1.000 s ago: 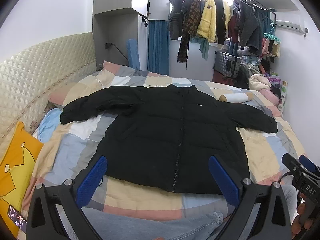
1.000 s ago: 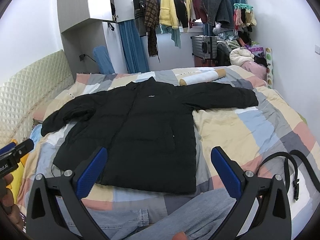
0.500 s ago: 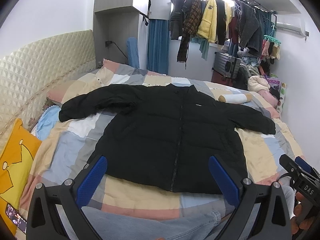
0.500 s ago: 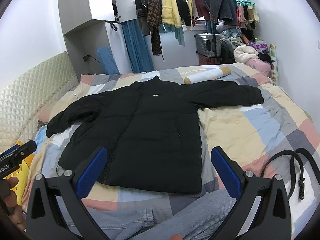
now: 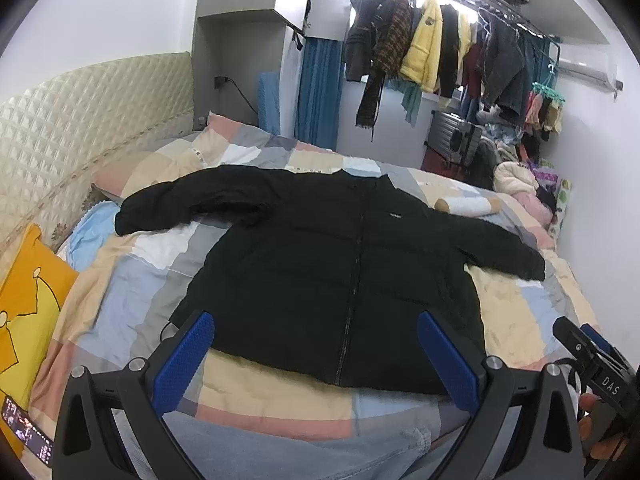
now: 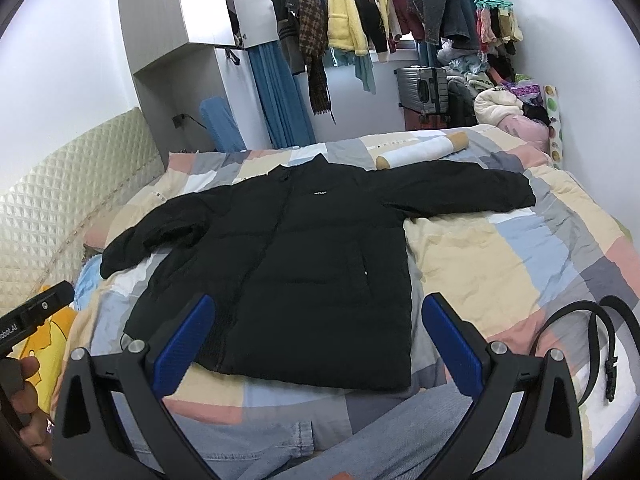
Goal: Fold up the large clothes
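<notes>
A large black puffer jacket (image 5: pixel 340 264) (image 6: pixel 304 252) lies flat and face up on the patchwork bedspread, zipped, both sleeves spread sideways. My left gripper (image 5: pixel 316 344) hovers open above the jacket's hem, blue pads wide apart with nothing between them. My right gripper (image 6: pixel 316 336) also stands open over the hem, a little toward the jacket's right side. Neither touches the fabric. The right gripper's body (image 5: pixel 600 376) shows at the left view's edge, held by a hand.
Denim-clad legs (image 6: pixel 360 432) rest at the bed's near edge. A white roll (image 6: pixel 420 150) lies past the jacket's right sleeve, a black belt (image 6: pixel 580 340) at right, a yellow pillow (image 5: pixel 24 304) at left. A quilted headboard (image 5: pixel 80 120) and hanging clothes (image 5: pixel 432 56) bound the room.
Both grippers have lifted and tilted slightly, so the jacket sits a little lower and farther in view. The jacket itself has not moved, and both grippers stay open.
</notes>
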`<state>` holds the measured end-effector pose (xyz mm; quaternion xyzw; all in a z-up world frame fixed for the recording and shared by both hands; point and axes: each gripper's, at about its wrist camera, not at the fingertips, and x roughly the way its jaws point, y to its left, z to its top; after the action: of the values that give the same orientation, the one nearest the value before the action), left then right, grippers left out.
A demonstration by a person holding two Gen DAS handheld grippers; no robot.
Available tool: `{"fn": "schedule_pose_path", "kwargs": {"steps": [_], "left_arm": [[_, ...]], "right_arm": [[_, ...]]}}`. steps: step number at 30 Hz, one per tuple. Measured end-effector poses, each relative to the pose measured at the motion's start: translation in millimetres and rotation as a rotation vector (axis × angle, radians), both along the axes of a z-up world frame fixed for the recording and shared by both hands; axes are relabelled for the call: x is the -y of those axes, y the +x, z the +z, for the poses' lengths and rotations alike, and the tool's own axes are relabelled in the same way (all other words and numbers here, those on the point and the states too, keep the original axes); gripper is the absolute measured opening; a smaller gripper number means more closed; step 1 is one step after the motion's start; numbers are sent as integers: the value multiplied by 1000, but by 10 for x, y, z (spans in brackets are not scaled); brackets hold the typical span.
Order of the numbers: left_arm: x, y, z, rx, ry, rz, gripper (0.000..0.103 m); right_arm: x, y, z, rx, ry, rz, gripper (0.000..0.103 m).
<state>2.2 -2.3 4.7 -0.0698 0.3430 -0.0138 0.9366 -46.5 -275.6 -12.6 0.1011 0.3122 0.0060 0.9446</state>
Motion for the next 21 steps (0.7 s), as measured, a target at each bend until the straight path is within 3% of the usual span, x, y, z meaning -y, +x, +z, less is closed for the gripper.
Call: {"fn": "schedule_pose_path", "kwargs": {"steps": [12, 21], "left_arm": [[-7, 188, 372, 52, 14, 2, 103], [44, 487, 520, 67, 51, -3, 103]], "right_arm": [[95, 239, 268, 29, 29, 20, 103], [311, 591, 408, 85, -7, -9, 103]]}}
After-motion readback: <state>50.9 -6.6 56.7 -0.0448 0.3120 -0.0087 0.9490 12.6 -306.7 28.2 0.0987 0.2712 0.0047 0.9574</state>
